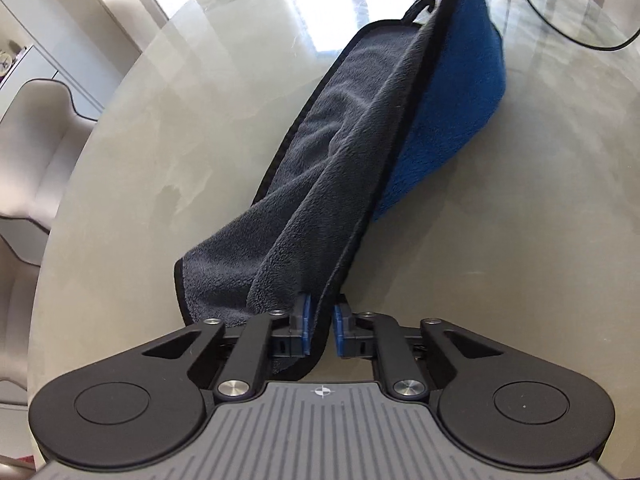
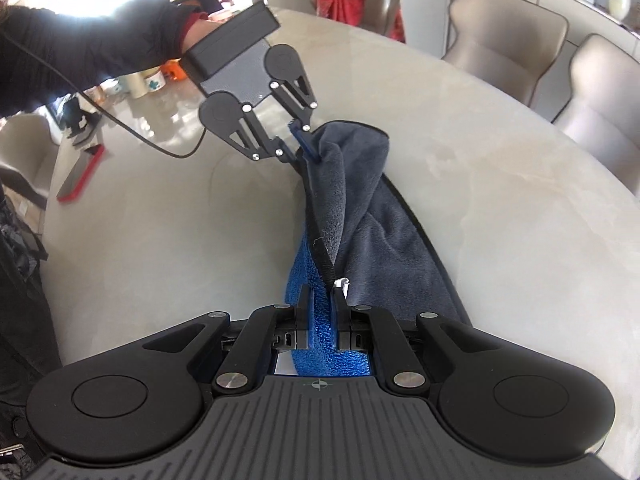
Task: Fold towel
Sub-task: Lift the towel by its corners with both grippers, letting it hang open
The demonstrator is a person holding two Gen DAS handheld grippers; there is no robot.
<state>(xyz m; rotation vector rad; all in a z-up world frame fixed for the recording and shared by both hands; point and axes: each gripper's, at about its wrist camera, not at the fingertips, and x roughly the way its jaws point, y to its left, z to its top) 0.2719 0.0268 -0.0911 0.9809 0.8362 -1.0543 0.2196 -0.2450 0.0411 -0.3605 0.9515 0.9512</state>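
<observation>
Between both tongs, left gripper (image 1: 319, 330) and right gripper (image 2: 322, 308), each clamped on an edge corner, the grey-and-blue plush towel (image 1: 360, 128) hangs lifted, half-doubled, fold unfinished.

The towel (image 1: 352, 148) is plush, dark grey on one face and bright blue on the other, edged all round with black binding. It hangs stretched and partly lifted above the pale round table (image 1: 160, 128), its black-bound upper edge taut, grey cloth sagging onto the tabletop on one side and blue on the other.
</observation>
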